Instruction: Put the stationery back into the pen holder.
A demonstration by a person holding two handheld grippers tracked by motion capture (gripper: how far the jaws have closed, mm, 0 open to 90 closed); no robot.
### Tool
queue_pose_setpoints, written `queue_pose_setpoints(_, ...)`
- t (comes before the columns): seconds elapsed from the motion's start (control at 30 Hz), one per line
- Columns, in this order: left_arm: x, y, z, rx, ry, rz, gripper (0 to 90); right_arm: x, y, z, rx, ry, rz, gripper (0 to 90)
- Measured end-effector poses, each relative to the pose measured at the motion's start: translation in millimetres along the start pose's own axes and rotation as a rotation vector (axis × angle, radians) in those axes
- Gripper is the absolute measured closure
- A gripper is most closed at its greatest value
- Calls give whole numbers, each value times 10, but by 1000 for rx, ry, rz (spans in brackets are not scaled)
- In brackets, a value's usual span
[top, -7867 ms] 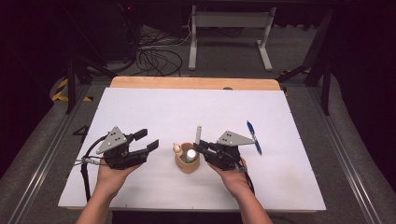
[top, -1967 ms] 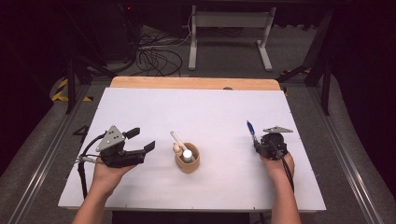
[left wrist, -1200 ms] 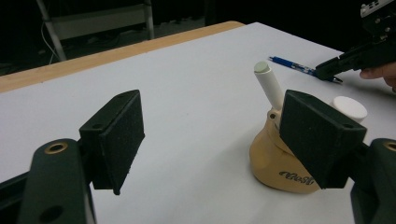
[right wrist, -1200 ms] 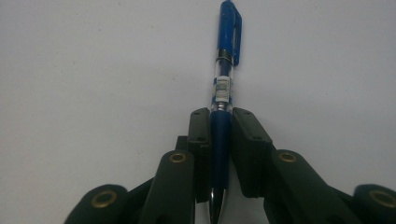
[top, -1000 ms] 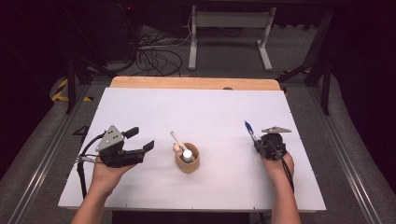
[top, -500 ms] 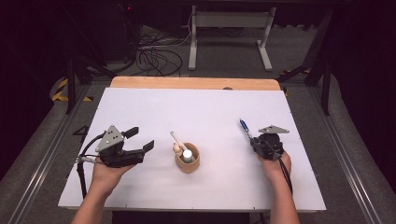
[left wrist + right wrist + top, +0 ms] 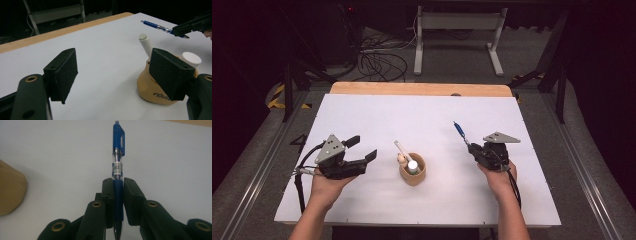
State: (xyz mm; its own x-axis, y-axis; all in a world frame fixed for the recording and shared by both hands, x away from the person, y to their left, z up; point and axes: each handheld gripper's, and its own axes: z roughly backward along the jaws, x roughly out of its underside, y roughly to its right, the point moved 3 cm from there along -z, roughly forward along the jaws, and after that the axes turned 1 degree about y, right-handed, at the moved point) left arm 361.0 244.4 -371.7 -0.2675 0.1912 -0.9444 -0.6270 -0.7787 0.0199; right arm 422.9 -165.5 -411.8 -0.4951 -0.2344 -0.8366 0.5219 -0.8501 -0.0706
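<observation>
A tan cup (image 7: 413, 171) stands mid-table with a white marker (image 7: 404, 152) and a second white-capped stick leaning in it. My right gripper (image 7: 470, 148) is shut on a blue pen (image 7: 459, 131), held above the table to the cup's right. The pen (image 7: 117, 152) juts out past the pads (image 7: 108, 195) in the right gripper view. My left gripper (image 7: 362, 149) rests open on the table left of the cup, jaws wide with nothing between them. In the left gripper view the cup (image 7: 155, 87) sits behind the right pad (image 7: 171, 72), and the pen (image 7: 156, 25) shows far off.
The white table sheet (image 7: 422, 120) lies over a wooden board whose edge (image 7: 419, 89) shows at the back. Beyond it are a metal stand (image 7: 457, 35) and cables (image 7: 379, 60) on the floor. Open sheet lies behind the cup.
My right gripper has lifted with the blue pen and moved left, toward the cup. The left gripper and the cup have stayed put.
</observation>
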Motion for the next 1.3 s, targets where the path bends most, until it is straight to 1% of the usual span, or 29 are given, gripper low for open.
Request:
queue_pose_setpoints(0.1,-1,0,2,2,7,9,236,-58,-101,29,-35,18,11,805)
queue_pose_setpoints(0.27,-1,5,-3,4,4,0,236,-116,-245,60,-88,35,32,805)
queue_pose_setpoints(0.4,3,18,-10,6,-1,6,236,-155,-340,78,-122,45,34,805)
queue_pose_setpoints(0.53,6,14,-15,10,-4,-2,236,-183,-430,81,-156,54,46,805)
queue_pose_setpoints(0.67,9,21,-20,10,-5,-1,236,-211,-534,82,-186,60,63,805)
queue_pose_setpoints(0.93,7,38,-27,14,-1,2,236,-233,-681,69,-231,58,90,805)
queue_pose_setpoints(1.07,3,31,-36,11,-2,-4,236,-246,-741,56,-255,49,104,805)
queue_pose_setpoints(1.1,3,33,-38,9,-4,0,236,-250,-754,51,-260,46,106,805)
queue_pose_setpoints(1.3,-21,54,-47,9,-5,-12,236,-305,-840,68,-294,44,127,805)
